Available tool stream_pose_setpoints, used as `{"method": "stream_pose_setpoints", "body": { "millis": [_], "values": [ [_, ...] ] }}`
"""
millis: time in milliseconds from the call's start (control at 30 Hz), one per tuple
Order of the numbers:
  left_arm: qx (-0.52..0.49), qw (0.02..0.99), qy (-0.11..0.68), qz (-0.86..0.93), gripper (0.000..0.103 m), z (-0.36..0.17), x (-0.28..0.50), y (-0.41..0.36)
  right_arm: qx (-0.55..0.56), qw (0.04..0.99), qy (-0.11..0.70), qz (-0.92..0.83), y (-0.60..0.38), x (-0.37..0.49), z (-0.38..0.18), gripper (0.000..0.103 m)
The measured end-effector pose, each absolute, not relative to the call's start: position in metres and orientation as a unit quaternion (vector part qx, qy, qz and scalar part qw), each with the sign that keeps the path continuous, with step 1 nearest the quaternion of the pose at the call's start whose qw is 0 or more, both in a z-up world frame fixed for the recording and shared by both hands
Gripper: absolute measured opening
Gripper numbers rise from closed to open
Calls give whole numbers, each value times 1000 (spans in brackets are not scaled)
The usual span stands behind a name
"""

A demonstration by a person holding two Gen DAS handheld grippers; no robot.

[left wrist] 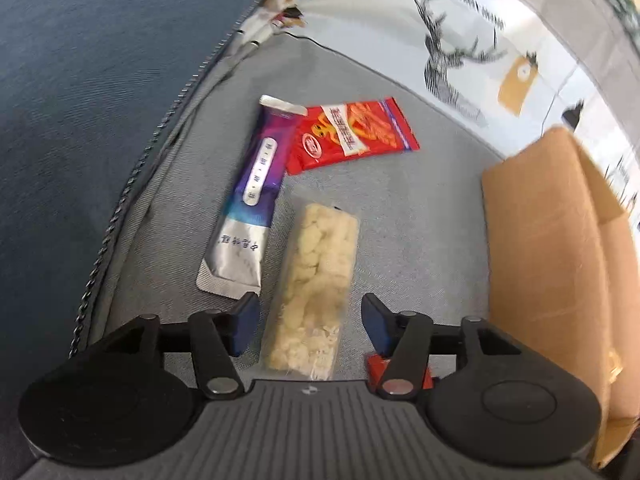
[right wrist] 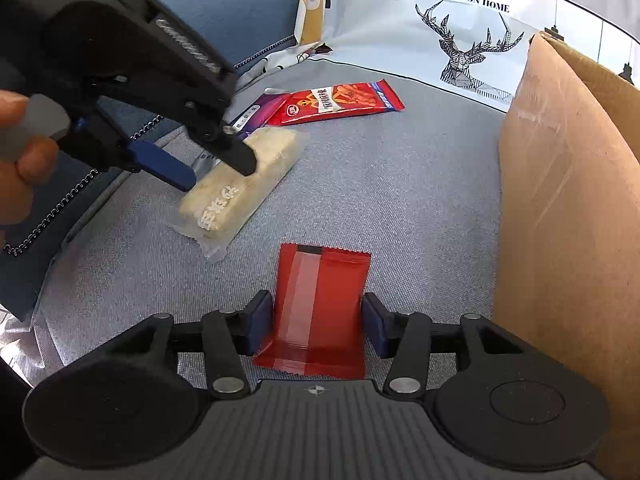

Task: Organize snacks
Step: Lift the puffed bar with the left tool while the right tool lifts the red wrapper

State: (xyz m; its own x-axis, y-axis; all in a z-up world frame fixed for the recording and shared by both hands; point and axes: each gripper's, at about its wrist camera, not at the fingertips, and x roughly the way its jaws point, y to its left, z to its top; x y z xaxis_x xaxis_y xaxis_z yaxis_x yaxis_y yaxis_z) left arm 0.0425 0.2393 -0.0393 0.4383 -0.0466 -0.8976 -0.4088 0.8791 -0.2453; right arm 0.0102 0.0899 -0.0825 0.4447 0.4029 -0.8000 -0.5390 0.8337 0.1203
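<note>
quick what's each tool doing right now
left tool: open over the pale snack bar, not gripping.
right tool: open around the red packet, not gripping.

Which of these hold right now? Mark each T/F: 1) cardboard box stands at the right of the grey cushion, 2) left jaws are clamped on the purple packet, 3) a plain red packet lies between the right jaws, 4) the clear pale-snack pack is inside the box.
1) Cardboard box stands at the right of the grey cushion: true.
2) Left gripper clamped on the purple packet: false. Its jaws straddle the clear pale-snack pack, with gaps on both sides.
3) Plain red packet between the right gripper jaws: true.
4) Pale-snack pack inside the box: false, it lies on the cushion.
</note>
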Motion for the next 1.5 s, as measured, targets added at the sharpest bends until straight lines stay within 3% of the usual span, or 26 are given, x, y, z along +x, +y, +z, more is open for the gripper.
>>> {"method": "stream_pose_setpoints", "body": {
  "millis": [267,333,400,467,1000,1500],
  "values": [
    [-153,819,540,116,60,-49,53,226,-81,848,443,280,92,9,-83,54],
    [-146,820,541,116,59,-50,53,224,-84,849,440,279,92,8,-83,48],
    [-136,823,540,116,42,-49,54,222,-84,850,438,280,91,8,-82,45],
    [-140,825,535,116,40,-48,55,222,-81,853,434,277,90,8,-80,45],
    [-147,822,540,103,40,-47,53,218,-77,856,436,267,90,12,-81,45],
    [-187,852,481,91,40,-21,40,217,-121,888,368,248,85,-10,-61,45]
  ]
}}
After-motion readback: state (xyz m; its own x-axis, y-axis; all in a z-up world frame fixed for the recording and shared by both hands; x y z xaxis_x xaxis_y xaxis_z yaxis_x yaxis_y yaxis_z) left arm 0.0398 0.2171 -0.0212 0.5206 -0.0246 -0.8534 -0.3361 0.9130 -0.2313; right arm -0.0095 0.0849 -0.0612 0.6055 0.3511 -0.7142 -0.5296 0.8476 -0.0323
